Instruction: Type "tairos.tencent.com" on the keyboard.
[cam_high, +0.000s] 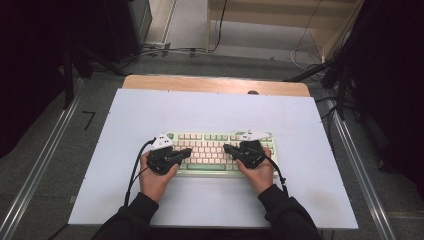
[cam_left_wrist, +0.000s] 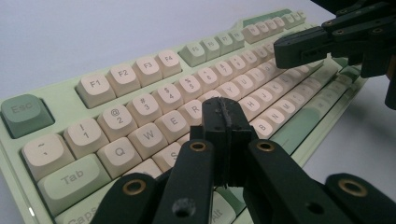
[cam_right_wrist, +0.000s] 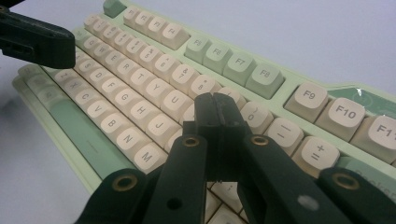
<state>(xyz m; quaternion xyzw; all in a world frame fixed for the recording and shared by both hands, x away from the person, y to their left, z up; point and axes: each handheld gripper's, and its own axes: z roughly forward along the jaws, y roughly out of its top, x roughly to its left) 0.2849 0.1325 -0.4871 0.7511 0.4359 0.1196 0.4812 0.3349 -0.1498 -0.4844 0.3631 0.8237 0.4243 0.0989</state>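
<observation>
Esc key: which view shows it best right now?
The left gripper view: the green Esc key sits close and its label reads clearly. The right gripper view shows it small at the keyboard's far corner; in the high view it is too small to tell.

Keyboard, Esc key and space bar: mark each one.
keyboard (cam_high: 212, 150), high view, on its middle key rows.
Esc key (cam_left_wrist: 24, 113), left gripper view, on its green top.
space bar (cam_right_wrist: 77, 126), right gripper view, on its long green top.
</observation>
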